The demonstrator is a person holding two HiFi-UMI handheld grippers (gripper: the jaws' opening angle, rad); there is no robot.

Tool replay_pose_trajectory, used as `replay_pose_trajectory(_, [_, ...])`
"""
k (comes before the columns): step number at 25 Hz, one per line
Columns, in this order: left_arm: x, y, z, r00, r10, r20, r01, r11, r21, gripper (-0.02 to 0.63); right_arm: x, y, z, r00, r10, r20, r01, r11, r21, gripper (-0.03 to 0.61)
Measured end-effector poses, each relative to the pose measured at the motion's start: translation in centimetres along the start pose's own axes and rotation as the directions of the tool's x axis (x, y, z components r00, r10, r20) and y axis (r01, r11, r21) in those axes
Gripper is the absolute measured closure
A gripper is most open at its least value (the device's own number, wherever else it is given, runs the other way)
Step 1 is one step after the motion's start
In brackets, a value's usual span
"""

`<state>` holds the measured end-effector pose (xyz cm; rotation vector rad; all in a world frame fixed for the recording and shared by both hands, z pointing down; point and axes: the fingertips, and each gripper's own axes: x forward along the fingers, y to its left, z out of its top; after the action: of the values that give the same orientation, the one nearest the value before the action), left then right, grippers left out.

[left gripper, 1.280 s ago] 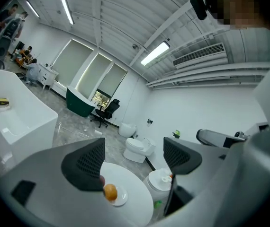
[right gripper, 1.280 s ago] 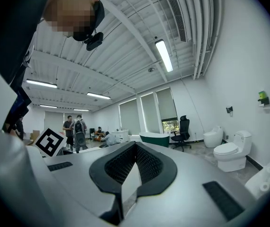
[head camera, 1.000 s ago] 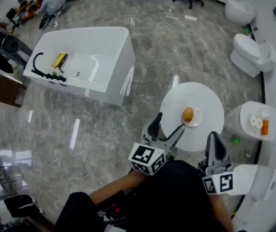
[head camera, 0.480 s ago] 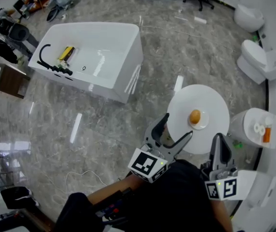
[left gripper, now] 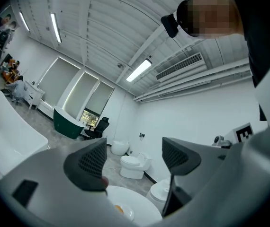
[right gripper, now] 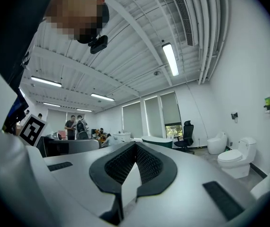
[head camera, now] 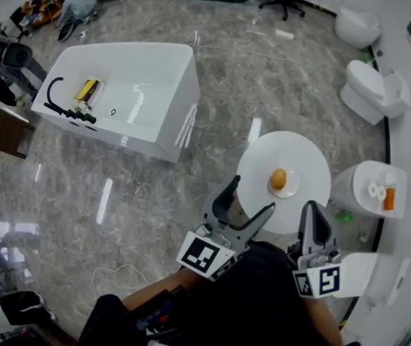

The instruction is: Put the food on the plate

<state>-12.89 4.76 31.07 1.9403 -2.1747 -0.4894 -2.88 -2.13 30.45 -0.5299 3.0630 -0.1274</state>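
Observation:
A round orange-brown piece of food (head camera: pixel 278 179) lies on a small white plate (head camera: pixel 290 187) on a round white table (head camera: pixel 263 161). My left gripper (head camera: pixel 251 197) hangs open at the table's near left edge, nothing between its fingers, a short way from the plate. In the left gripper view the left gripper (left gripper: pixel 132 157) points up into the room, with the plate (left gripper: pixel 125 213) and food (left gripper: pixel 118 208) low between its jaws. My right gripper (head camera: pixel 311 211) is held near the table's front edge. In its own view, the right gripper (right gripper: pixel 134 162) is shut and holds nothing.
A white bathtub (head camera: pixel 119 96) with a black tap stands to the left on the marble floor. Two white toilets (head camera: pixel 375 92) (head camera: pixel 357 24) line the right wall. A white stand (head camera: pixel 400 204) beside the table carries an orange bottle (head camera: pixel 389 197). People stand far off (right gripper: pixel 73 126).
The head view swung a little right and then back left. Both grippers stay close to the body, left open and right shut. The food has not moved on the plate.

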Motion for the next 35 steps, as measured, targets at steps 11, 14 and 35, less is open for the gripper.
replay_pose_trajectory(11, [-0.4,-1.8,-1.6,0.997,-0.067,-0.023,0.068,0.997,0.025,0.542,-0.8,-0.5,-0.6,1.000,-0.006,-0.013,0.006,1.000,0.007,0.574])
replay_pose_trajectory(14, [-0.4,-1.6,-2.2,0.998,-0.029,-0.049,0.031,0.999,0.042,0.614,-0.9,-0.5,-0.7,1.000,0.000,-0.018,0.000,1.000,0.011,0.574])
replay_pose_trajectory(35, [-0.2,-1.4,-3.1,0.995,-0.002,-0.095,0.005,1.000,0.030,0.614,-0.1,0.7,-0.9,0.998,0.021,-0.051,-0.024,0.999,-0.045,0.574])
